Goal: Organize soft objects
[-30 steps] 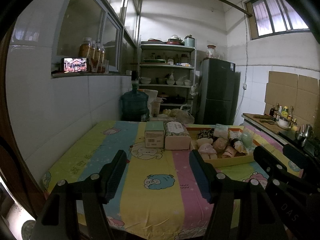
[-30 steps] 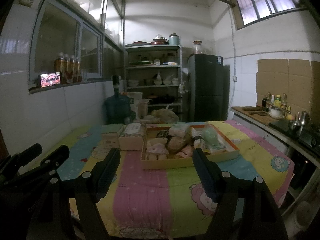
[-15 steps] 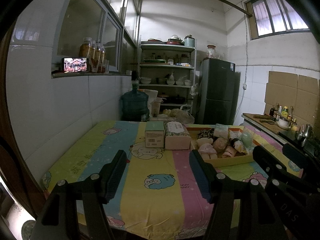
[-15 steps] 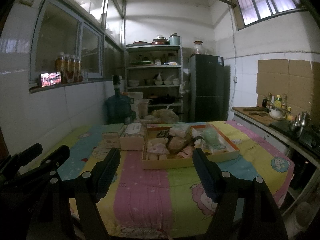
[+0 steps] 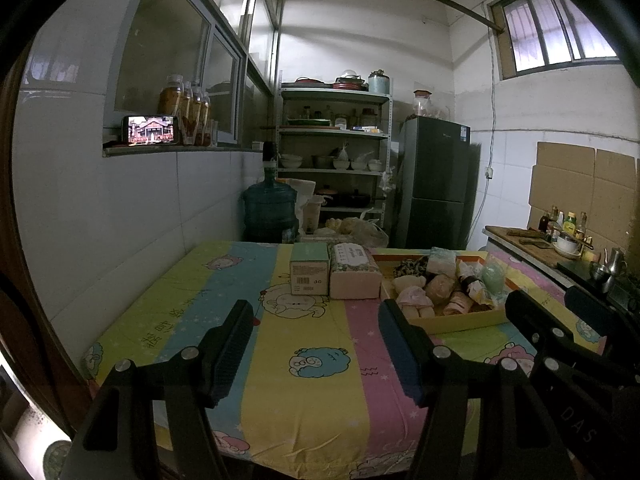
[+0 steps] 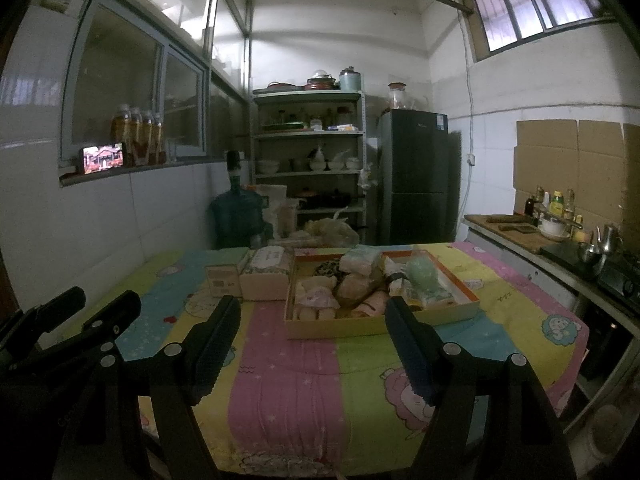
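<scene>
A shallow cardboard tray (image 6: pixel 328 328) with an orange rim sits on the striped cartoon tablecloth (image 6: pixel 280 380), filled with soft things: a small plush doll (image 6: pixel 316 298), a pale green soft item (image 6: pixel 424 276), padded packs. The same tray (image 5: pixel 460 322) lies right of centre in the left wrist view. To its left stand a green box (image 5: pixel 308 268) and a tissue pack (image 5: pixel 354 270). My left gripper (image 5: pixel 316 316) hovers open over the near cloth, nothing between its fingers. My right gripper (image 6: pixel 312 312) is open too, short of the tray's front wall.
A blue water jug (image 5: pixel 270 210), a metal shelf rack (image 5: pixel 334 152) and a dark fridge (image 5: pixel 438 184) stand behind the table. A tiled wall with a window ledge runs along the left. A counter (image 6: pixel 532 240) with bottles and a kettle lines the right.
</scene>
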Available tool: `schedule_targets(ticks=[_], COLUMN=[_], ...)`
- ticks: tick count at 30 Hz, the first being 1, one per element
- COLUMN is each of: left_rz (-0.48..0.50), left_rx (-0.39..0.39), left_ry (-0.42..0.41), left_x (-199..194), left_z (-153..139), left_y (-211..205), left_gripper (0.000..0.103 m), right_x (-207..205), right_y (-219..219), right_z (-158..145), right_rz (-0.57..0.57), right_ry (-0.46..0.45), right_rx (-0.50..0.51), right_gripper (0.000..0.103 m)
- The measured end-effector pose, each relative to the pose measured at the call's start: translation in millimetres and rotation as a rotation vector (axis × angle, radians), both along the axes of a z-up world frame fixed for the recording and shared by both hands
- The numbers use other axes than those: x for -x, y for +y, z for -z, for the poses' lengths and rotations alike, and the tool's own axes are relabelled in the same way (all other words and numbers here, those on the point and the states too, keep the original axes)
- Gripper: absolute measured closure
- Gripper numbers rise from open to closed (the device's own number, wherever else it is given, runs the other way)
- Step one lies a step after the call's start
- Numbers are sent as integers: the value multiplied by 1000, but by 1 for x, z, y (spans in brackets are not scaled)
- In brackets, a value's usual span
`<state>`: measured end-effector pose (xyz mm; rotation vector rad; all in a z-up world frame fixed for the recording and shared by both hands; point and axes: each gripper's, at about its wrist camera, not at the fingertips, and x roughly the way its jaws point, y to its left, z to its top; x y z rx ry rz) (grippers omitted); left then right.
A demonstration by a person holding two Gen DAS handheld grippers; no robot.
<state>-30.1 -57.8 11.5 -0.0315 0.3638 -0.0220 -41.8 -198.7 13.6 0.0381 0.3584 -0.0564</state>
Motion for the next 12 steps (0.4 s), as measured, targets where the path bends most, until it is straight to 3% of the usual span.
schedule_targets(ticks=[12], left_rz=[10], left_rx=[-3], left_ry=[-19], left_x=[2], left_z=[-4], left_y=[-1], left_gripper=[38], right_x=[-1], right_y=[1], right_z=[0], right_rz=[-1], right_ry=[1], right_rx=[-1], right_gripper=[27])
